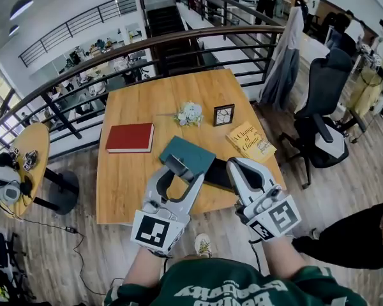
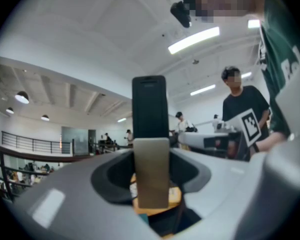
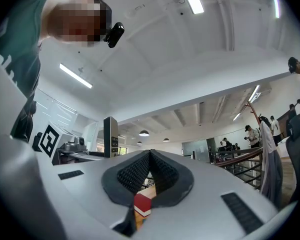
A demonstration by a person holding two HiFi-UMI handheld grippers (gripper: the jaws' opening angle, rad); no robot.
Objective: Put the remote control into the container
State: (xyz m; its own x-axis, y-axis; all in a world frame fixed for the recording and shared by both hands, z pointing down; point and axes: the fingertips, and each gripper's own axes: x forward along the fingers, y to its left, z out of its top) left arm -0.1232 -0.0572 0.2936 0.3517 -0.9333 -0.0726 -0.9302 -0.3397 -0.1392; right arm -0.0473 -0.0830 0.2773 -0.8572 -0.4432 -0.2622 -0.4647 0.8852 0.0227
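Smooth wood table; glossy black plastic remote control; matt container.

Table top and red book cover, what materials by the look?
Table: wood or wood-look laminate, satin; warm tan with faint grain streaks. Red book: hardcover, probably cloth or matte paper; flat red with no glare, texture too small to tell.

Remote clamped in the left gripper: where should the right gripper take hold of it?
Probably the free upper end, coming in from the right: the remote juts straight out of the left gripper, which pinches its lower part, so only the top is bare.
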